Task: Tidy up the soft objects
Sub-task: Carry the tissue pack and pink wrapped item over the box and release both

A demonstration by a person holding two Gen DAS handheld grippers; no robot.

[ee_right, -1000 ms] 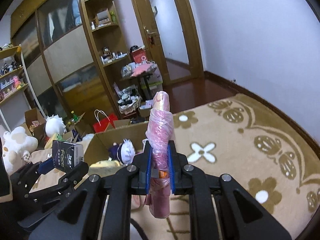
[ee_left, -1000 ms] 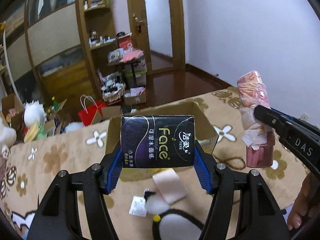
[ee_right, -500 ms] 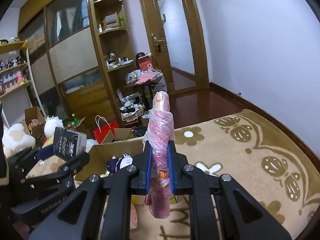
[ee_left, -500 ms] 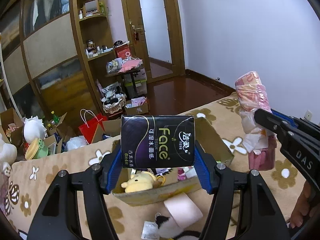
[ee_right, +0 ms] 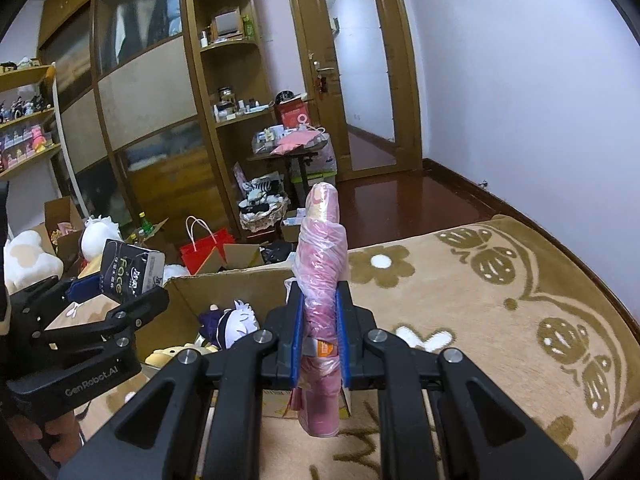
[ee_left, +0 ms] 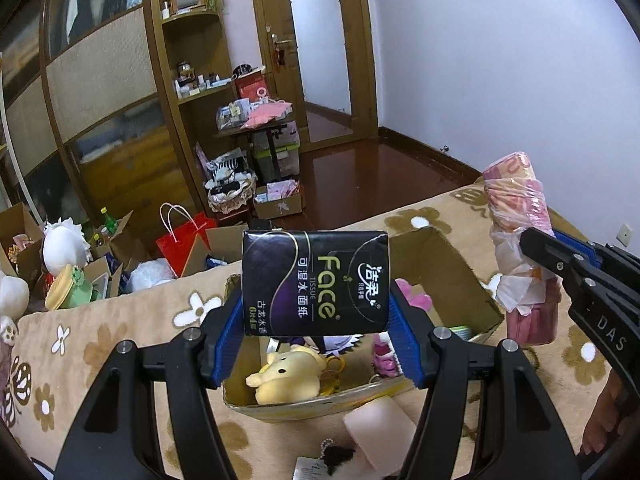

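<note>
Both grippers rise: left gripper [ee_left: 316,344] squeezes tissues [ee_left: 316,282], right gripper [ee_right: 320,334] squeezes roll [ee_right: 322,280]; box [ee_left: 452,264] at 6 o'clock waits, toys inside.

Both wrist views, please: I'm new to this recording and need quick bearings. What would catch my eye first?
The black tissue pack stands out first, clamped in the left gripper above the open cardboard box. Next comes the pink plastic-wrapped roll, held upright in the right gripper to the right of the box. Inside the box lie a yellow plush toy and other soft toys.
</note>
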